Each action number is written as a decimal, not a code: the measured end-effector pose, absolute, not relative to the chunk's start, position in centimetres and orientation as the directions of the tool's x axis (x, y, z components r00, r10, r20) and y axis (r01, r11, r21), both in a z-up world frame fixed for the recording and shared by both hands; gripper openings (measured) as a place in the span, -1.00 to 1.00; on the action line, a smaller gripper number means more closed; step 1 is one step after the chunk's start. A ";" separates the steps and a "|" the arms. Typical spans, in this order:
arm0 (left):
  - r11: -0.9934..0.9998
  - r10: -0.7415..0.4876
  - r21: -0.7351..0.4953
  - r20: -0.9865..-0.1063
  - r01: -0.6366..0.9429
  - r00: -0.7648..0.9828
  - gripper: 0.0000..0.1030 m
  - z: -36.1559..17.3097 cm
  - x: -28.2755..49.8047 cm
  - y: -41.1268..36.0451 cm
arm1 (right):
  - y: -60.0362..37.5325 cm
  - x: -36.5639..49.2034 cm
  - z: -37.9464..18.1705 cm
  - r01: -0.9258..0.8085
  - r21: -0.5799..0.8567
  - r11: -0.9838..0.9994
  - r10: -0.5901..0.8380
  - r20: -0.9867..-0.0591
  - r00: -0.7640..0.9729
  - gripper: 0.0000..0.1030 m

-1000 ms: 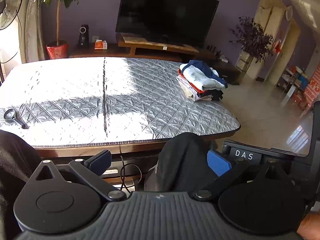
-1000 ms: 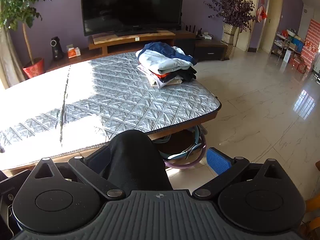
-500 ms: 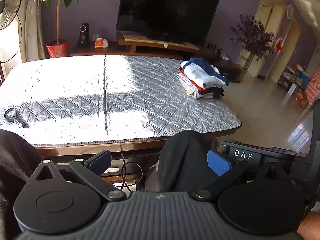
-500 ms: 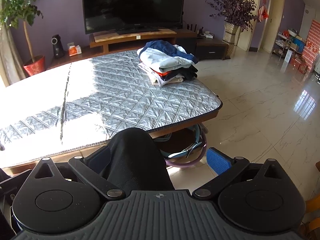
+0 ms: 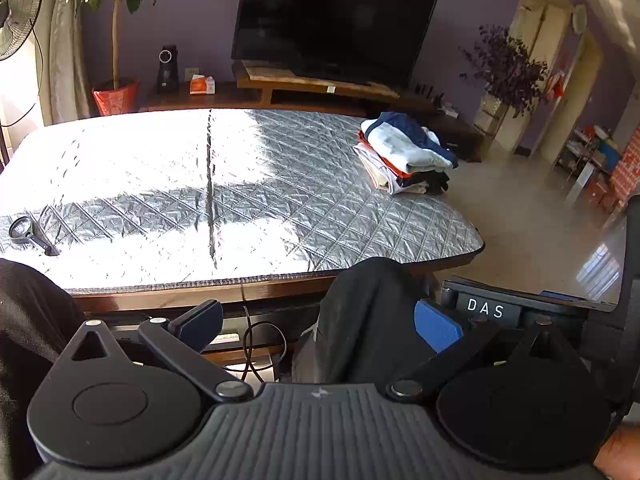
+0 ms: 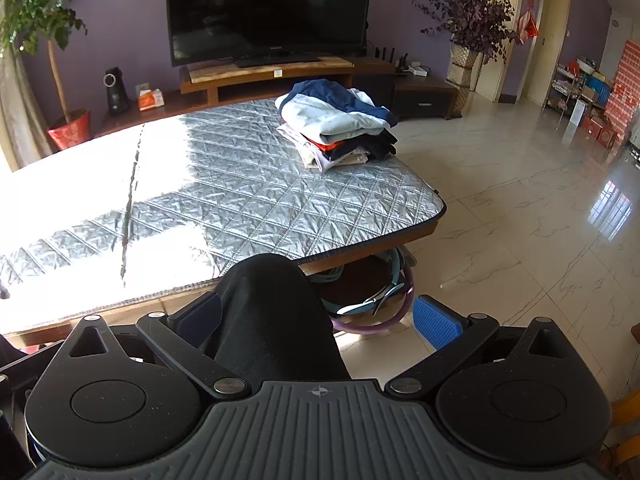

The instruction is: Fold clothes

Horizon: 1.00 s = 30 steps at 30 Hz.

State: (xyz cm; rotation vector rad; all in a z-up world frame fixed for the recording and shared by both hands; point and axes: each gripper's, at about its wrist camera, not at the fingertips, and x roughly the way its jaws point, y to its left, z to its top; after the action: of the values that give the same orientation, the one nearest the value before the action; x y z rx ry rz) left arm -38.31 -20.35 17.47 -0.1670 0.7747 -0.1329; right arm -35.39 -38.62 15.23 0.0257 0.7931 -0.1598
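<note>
A pile of folded clothes (image 5: 404, 152) (image 6: 336, 124), with a blue and white garment on top, sits at the far right of the table with the silver quilted cover (image 5: 240, 184) (image 6: 240, 184). Both grippers hang below the table's near edge. My left gripper (image 5: 318, 324) is open, its fingers wide apart. A person's knee in black fabric (image 5: 368, 320) rises between them, against the right pad. My right gripper (image 6: 318, 319) is open too, with the same black knee (image 6: 272, 320) beside its left finger. Neither one holds cloth.
A magnifying glass (image 5: 28, 232) lies on the cover at the near left. Under the table's right corner lie hoops and a round base (image 6: 372, 296). Beyond the table are a TV on a wooden stand (image 6: 268, 4), a potted plant (image 5: 116, 96) and a tiled floor (image 6: 520, 200) to the right.
Both views have drifted only slightly. The grippers stay open and the pile of clothes has not moved.
</note>
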 end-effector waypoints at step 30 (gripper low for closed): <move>0.979 -0.179 -0.195 -0.693 0.058 0.699 0.98 17.2 -37.7 -20.4 | -37.6 -35.8 16.0 0.136 -0.079 0.988 -0.152 -0.695 0.702 0.99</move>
State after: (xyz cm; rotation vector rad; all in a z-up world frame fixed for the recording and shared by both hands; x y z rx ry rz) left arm -37.75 -20.40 17.18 -0.1628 0.7870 -0.1328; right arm -35.84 -37.60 16.01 -0.0225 0.7756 -0.1602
